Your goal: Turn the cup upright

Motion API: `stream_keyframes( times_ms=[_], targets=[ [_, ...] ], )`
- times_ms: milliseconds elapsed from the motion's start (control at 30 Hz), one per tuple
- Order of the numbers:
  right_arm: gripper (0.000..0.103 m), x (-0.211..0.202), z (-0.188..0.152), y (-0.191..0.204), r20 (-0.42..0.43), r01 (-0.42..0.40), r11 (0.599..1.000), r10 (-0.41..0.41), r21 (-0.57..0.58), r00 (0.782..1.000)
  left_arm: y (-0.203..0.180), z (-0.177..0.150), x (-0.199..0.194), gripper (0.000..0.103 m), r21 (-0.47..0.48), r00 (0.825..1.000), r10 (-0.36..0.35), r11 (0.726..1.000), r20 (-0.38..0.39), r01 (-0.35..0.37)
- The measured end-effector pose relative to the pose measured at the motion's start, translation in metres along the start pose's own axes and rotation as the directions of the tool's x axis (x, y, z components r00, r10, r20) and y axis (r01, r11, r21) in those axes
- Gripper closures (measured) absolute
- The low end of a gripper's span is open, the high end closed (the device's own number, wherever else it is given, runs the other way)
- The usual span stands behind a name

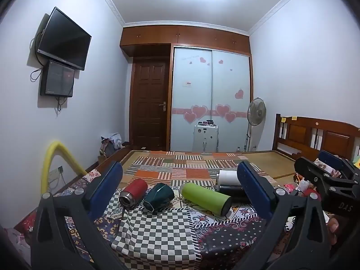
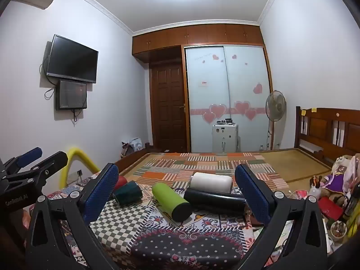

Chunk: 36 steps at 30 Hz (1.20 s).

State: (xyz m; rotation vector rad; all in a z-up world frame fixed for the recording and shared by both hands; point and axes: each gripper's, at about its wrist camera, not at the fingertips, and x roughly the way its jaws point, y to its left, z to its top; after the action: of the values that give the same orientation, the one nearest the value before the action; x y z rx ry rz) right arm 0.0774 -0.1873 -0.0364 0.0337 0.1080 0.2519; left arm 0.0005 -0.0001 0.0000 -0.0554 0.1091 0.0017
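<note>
Several cups lie on their sides on the patchwork bedspread [image 1: 157, 229]: a red cup [image 1: 133, 193], a dark green cup [image 1: 158, 196], a lime green bottle [image 1: 205, 198], a black bottle [image 1: 229, 190] and a white cup [image 1: 228, 177]. In the right wrist view the same show: red cup [image 2: 121, 181], dark green cup [image 2: 128, 193], lime bottle [image 2: 172, 201], black bottle [image 2: 214, 199], white cup [image 2: 211, 182]. My left gripper [image 1: 180, 191] is open and empty, short of the cups. My right gripper [image 2: 177, 193] is open and empty, also short of them.
A wooden headboard [image 1: 315, 135] and clutter with toys and bottles [image 2: 326, 191] stand at the right. A yellow foam tube [image 1: 56, 164] arches at the left bed edge. A wardrobe [image 1: 211, 99], a fan [image 1: 256, 112] and a white case [image 1: 205, 138] stand beyond the bed.
</note>
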Motion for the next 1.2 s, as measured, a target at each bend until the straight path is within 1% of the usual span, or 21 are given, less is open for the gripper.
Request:
stream_keyframes(
  times_ms=[133, 267, 400, 500, 1200],
  targets=[
    [0.000, 0.0004, -0.0003, 0.0003, -0.006, 0.001, 1.000, -0.001, -0.002, 1.000, -0.0012, 0.0008, 0.0016, 0.000, 0.016, 1.000, -0.005, 1.000, -0.004, 0.005],
    [0.000, 0.0010, -0.0002, 0.0008, -0.008, 0.001, 1.000, -0.001, 0.002, 1.000, -0.0008, 0.0029, -0.0006, 0.000, 0.023, 1.000, 0.002, 1.000, 0.009, -0.002],
    [0.000, 0.0013, -0.0021, 0.0005, -0.009, 0.001, 1.000, -0.001, 0.003, 1.000, -0.0082, 0.0031, -0.0013, 0.000, 0.034, 1.000, 0.001, 0.999, 0.011, -0.001],
    [0.000, 0.0013, -0.0016, 0.0003, -0.009, 0.000, 1.000, 0.000, 0.004, 1.000, -0.0049, 0.0000, -0.0032, 0.000, 0.024, 1.000, -0.005, 1.000, 0.012, 0.005],
    [0.000, -0.0016, -0.0004, 0.0001, -0.003, -0.001, 1.000, 0.001, 0.004, 1.000, -0.0073, 0.0021, -0.0034, 0.000, 0.034, 1.000, -0.009, 0.999, 0.019, 0.008]
  ],
)
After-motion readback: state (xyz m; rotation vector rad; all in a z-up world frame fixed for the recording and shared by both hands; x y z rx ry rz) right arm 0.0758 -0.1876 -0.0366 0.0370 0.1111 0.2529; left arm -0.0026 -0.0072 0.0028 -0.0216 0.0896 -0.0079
